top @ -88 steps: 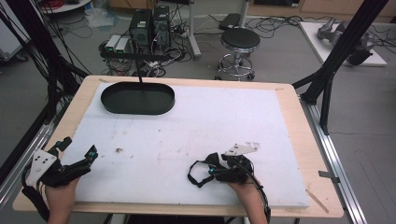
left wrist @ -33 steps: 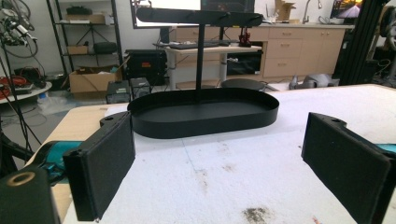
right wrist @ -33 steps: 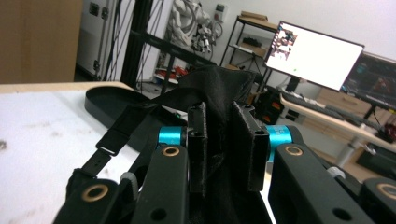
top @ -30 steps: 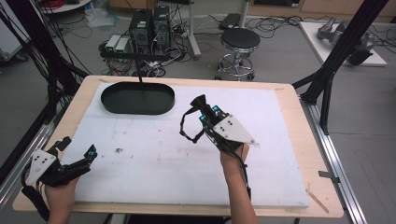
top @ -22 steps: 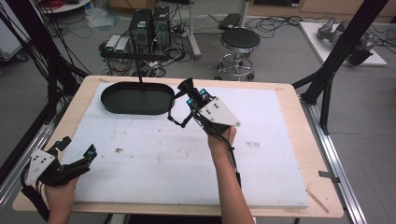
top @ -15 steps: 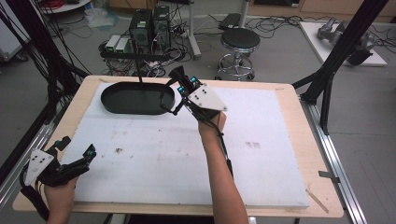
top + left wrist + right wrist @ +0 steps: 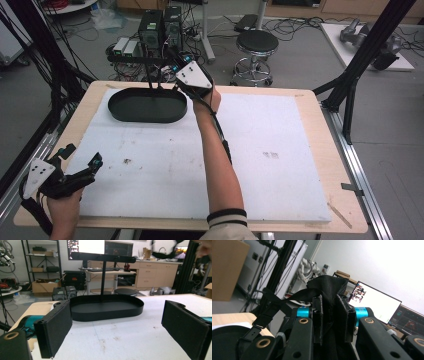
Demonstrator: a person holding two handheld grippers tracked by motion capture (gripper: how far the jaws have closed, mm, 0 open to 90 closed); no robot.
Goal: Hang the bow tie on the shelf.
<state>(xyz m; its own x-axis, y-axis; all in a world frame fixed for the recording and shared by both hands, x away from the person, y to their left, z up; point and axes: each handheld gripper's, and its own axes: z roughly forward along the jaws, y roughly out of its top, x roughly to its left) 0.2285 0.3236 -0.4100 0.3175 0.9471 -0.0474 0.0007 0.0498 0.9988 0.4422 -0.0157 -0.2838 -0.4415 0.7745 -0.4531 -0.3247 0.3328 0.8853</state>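
Black fabric (image 7: 329, 290) clamped in raised right gripper (image 7: 176, 60), arm outstretched over tray (image 7: 147, 105).

Black strapped fabric piece (image 7: 325, 290) bunched, pinched between right gripper's jaws.

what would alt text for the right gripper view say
The right gripper is shut on a bunched black fabric item, whose strap with a buckle trails down to the left above a black tray. Lit monitors stand behind.
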